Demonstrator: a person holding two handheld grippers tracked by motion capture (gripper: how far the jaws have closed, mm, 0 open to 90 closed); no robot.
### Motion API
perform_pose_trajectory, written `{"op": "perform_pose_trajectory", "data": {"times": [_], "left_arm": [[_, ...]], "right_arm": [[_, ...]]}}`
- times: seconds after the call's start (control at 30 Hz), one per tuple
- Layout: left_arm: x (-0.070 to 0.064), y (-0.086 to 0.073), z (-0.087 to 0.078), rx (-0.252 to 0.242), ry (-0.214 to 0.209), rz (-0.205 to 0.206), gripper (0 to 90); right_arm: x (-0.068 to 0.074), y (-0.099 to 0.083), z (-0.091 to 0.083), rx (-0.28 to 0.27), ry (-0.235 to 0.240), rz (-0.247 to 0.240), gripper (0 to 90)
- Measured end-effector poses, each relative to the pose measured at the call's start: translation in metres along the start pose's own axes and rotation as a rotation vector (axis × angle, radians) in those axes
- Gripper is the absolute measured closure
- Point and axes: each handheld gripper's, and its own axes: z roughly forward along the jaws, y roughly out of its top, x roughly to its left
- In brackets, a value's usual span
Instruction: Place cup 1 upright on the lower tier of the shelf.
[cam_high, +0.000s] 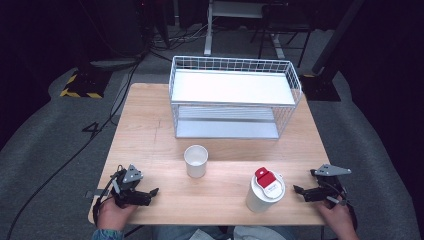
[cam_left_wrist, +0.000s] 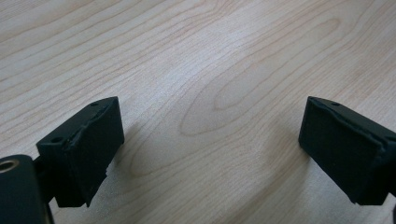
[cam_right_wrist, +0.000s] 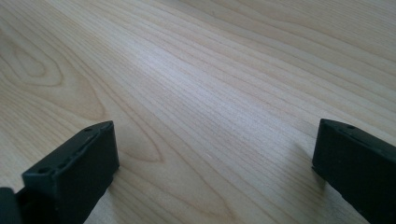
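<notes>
Left gripper (cam_high: 150, 192) sits by the near left edge of the pale wood-grain table (cam_high: 150, 130), jaws wide, nothing between. Right gripper (cam_high: 298, 190) by the near right edge, jaws wide too. Between them: small white paper cup (cam_high: 196, 160), open top, and a white cylindrical container with red flip lid (cam_high: 265, 190). White wire two-shelf rack (cam_high: 234, 97) at far edge; bare wood between rack and cup.

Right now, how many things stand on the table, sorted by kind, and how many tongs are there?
Paper cup: 1
White container with red lid: 1
Wire rack: 1
Tongs, left and right, both open: 2
Total: 5
</notes>
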Motion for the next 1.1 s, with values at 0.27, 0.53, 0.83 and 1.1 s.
{"op": "perform_pose_trajectory", "data": {"times": [0.27, 0.53, 0.83, 1.1], "left_arm": [[-0.0002, 0.0001, 0.0001, 0.0, 0.002, -0.002, 7.2], [-0.0004, 0.0002, 0.0001, 0.001, 0.003, -0.002, 7.0], [-0.0005, -0.0002, 0.0003, -0.007, 0.003, -0.012, 8.7], [-0.0011, 0.0027, -0.0077, -0.059, -0.004, -0.051, 9.7]], "right_arm": [[0.0, 0.0, 0.0, 0.0, 0.0, 0.0, 0.4], [0.0001, 0.0, 0.0, -0.001, -0.001, 0.001, 0.4], [0.0001, 0.0, 0.0, -0.001, -0.001, 0.001, 0.4], [0.0001, 0.0, 0.0001, -0.001, -0.001, 0.001, 0.4]]}}
